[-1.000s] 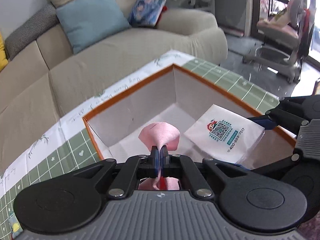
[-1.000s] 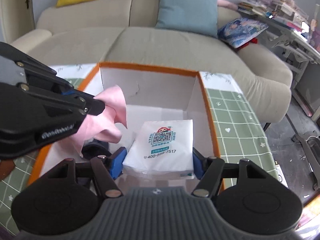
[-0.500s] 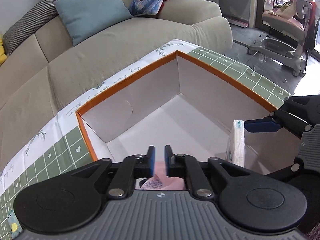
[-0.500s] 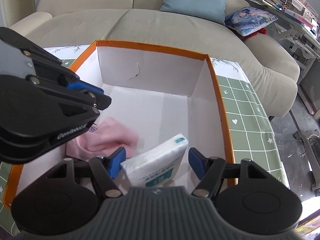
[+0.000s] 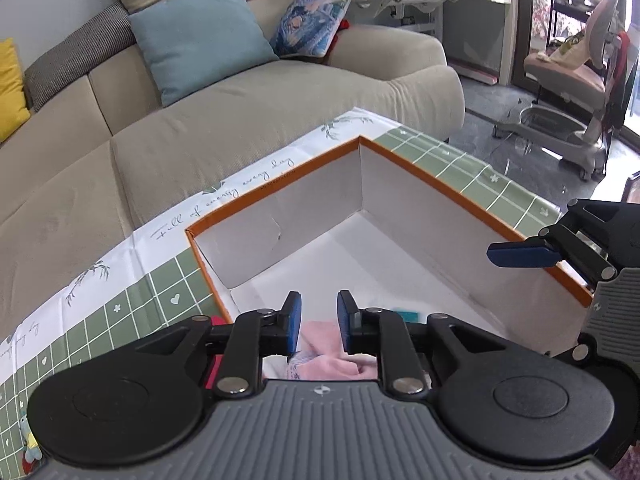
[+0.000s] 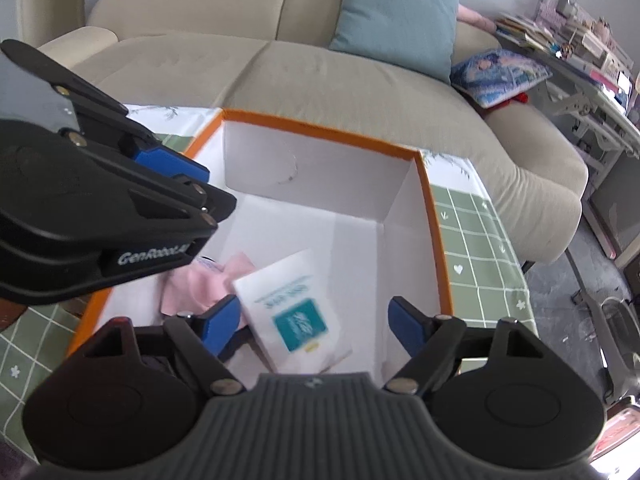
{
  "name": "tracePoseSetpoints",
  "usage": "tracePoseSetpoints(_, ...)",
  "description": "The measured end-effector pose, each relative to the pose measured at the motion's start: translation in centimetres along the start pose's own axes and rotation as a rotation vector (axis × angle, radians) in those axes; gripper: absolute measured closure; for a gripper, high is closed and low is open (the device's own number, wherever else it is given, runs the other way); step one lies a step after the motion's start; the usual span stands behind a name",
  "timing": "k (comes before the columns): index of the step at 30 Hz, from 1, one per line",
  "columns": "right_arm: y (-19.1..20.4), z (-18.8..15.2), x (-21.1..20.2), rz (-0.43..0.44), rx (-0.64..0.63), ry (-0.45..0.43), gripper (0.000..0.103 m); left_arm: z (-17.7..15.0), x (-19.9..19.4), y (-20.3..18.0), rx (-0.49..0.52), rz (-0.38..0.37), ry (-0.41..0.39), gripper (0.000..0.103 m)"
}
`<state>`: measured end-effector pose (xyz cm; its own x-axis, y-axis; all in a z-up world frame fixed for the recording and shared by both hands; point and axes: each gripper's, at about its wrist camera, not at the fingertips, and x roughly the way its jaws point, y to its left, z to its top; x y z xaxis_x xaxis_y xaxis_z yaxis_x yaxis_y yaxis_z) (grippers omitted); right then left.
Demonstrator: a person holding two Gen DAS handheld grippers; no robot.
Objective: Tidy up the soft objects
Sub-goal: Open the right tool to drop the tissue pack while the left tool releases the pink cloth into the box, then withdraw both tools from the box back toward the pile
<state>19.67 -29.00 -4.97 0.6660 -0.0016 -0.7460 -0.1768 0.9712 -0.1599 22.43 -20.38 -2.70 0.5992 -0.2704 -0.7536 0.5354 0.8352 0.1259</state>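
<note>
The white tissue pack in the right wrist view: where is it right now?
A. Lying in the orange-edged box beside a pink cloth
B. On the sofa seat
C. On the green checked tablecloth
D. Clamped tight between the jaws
A: the tissue pack lies on the floor of the box, beside the pink cloth, with the opening jaws of the right gripper clear of it.

Pink cloth mostly hidden behind left gripper body; in right wrist view partly under tissue pack, whose print is blurred, unreadable. Dark item behind right gripper's finger: can't tell what.
</note>
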Motion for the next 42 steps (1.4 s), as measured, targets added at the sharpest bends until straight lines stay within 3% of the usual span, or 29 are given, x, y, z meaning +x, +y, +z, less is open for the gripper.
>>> tracePoseSetpoints(11,3.0,-0.1,-6.5,-0.013,-0.029,-0.112,0.02,-1.8,-5.9,0.6,-0.037,-0.008,-0.097,0.08)
tracePoseSetpoints(22,6.7,-2.4,-11.4,-0.024,0.009,-0.199,0.018,-6.0,-11.6,2.3,-0.097,0.009,-0.179,0.08)
tracePoseSetpoints(30,10.1,-4.3,-13.0,0.033,0.032,-0.21,0.018,-10.8,-13.7,3.5,-0.142,0.041,-0.159,0.08)
tracePoseSetpoints(42,15.8,-5.5,-13.5,0.135,-0.035,-0.216,0.018,-17.7,-15.6,7.1,-0.308,0.075,-0.106,0.08)
